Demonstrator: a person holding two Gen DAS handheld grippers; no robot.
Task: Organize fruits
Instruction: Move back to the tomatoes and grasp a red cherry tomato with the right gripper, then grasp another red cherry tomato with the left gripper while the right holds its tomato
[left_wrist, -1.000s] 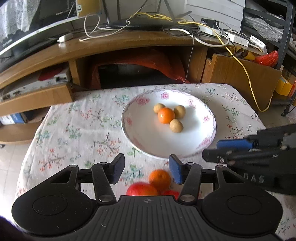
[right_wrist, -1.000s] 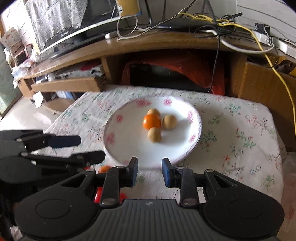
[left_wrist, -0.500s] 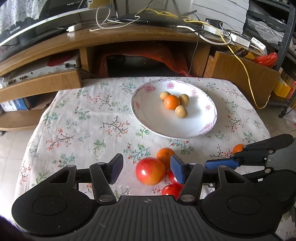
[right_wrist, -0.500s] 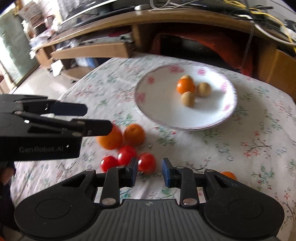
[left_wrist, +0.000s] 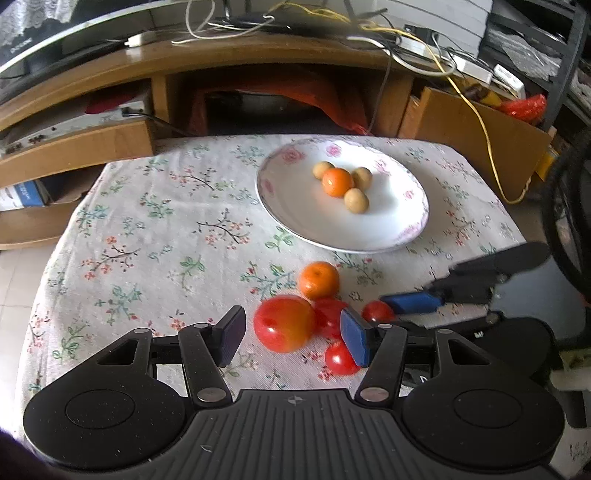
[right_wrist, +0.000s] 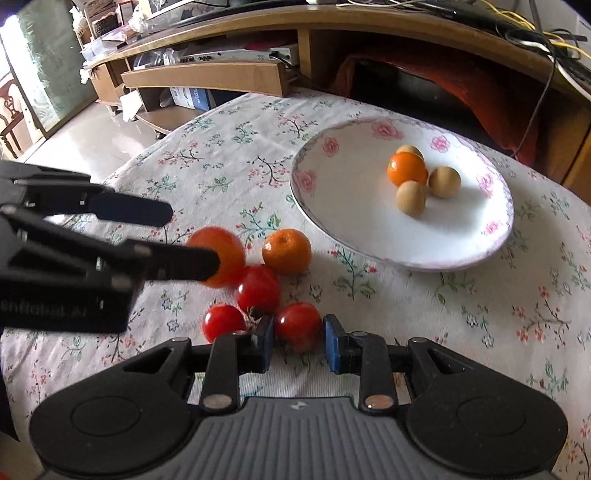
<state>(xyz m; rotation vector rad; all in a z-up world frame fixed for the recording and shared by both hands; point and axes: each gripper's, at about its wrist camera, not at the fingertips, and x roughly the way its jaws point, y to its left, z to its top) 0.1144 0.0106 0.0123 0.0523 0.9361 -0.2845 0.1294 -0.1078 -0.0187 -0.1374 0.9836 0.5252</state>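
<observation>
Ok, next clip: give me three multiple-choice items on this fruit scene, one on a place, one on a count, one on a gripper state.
1. What sits between the fingers of the right gripper?
A. a small red tomato
B. a banana
C. nothing

2. How many tan round fruits lie on the white floral-rimmed plate?
A. two
B. three
C. five

3. How is the left gripper?
A. open
B. shut on a spoon
C. shut on nothing

Answers:
1 A, the right wrist view shows the tomato flanked by both blue pads.
2 B, three tan ones sit around one orange mandarin.
3 A, its pads stand wide apart with the large red round fruit ahead between them.
</observation>
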